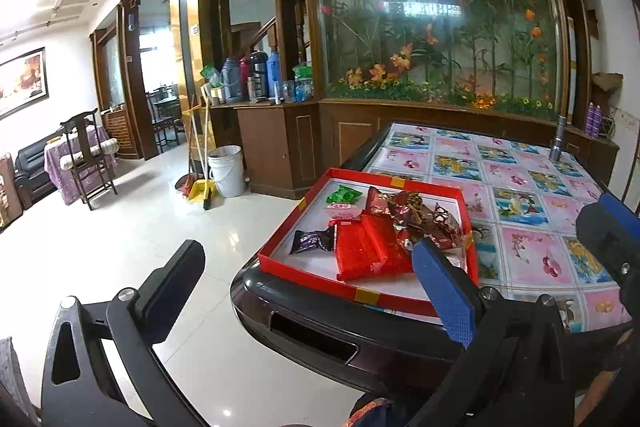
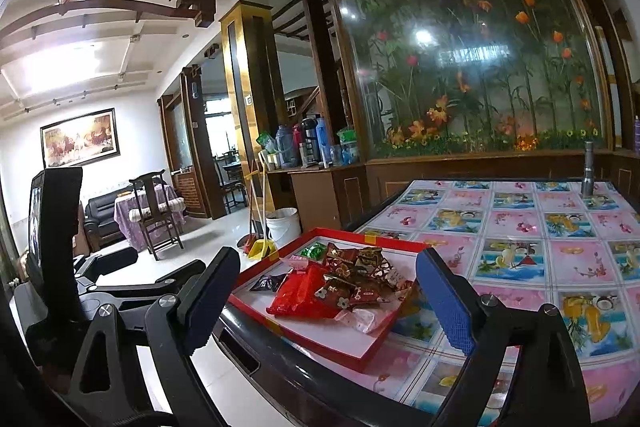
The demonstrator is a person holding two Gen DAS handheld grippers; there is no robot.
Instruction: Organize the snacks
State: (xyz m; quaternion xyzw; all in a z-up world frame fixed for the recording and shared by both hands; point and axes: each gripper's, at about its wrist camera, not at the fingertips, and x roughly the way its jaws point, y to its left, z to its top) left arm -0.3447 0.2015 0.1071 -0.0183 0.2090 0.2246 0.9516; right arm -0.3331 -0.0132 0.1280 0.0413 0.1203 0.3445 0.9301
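Note:
A shallow red box [image 1: 280,265] [image 2: 352,351] sits at the near left corner of the table. It holds a pile of snacks: red packets [image 1: 370,251] [image 2: 298,293], brown wrapped sweets [image 1: 420,213] [image 2: 356,273], a green sweet [image 1: 343,194] [image 2: 314,250], a pink one [image 1: 342,211] and a dark purple packet [image 1: 312,241] [image 2: 267,283]. My left gripper [image 1: 308,291] is open and empty, held before the box. My right gripper [image 2: 326,301] is open and empty, its fingers framing the box. The right gripper also shows at the right edge of the left wrist view [image 1: 612,231].
The table [image 1: 520,187] [image 2: 540,227] has a pink and blue patterned cover, with a metal flashlight [image 1: 559,141] [image 2: 588,169] standing at the far side. Beyond the table's left edge lie tiled floor, a white bucket [image 1: 226,171] [image 2: 284,227] and a wooden chair [image 1: 86,159].

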